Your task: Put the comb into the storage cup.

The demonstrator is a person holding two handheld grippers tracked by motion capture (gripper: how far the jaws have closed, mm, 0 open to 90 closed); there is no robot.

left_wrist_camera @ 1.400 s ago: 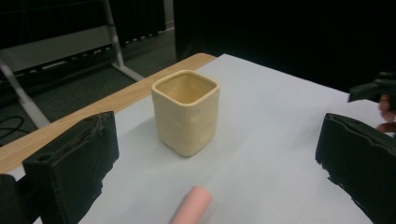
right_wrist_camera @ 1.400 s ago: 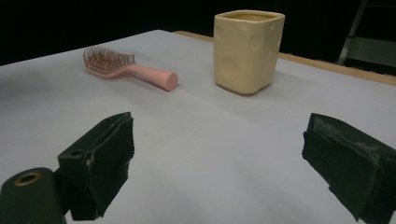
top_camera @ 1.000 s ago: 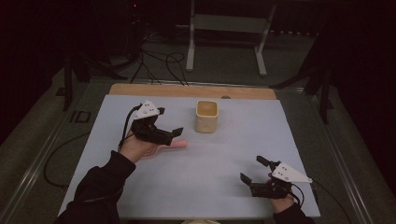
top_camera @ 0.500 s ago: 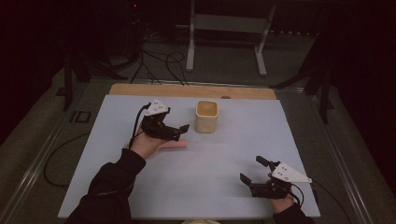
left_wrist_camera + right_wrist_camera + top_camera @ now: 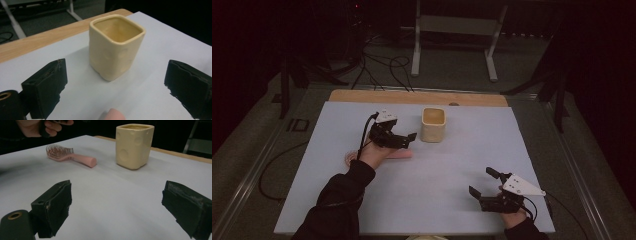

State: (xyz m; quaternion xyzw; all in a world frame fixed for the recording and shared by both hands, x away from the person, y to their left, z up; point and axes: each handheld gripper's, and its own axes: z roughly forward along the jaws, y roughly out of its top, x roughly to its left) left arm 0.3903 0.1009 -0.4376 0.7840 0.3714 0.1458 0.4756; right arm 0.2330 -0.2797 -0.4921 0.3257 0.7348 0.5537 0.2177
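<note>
While left tool (image 5: 404, 140) nears cream cup (image 5: 433, 124), jaws just narrowing, empty, right tool (image 5: 482, 184) gaping.

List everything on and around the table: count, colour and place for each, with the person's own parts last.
Square cream ceramic cup: one, cream yellow, upright at the table's far middle.
Pink plastic hairbrush: one, pink, lying flat left of the cup, under the left hand.
Pale blue-grey table sheet: one, covering the tabletop.
Wooden table edge: one strip, light brown, along the far side.
White metal stand: one, on the floor beyond the table.
Black cables: several, on the floor beyond the table.
Left gripper: one, black, open, over the brush handle, facing the cup.
Right gripper: one, black, open, near right corner.
</note>
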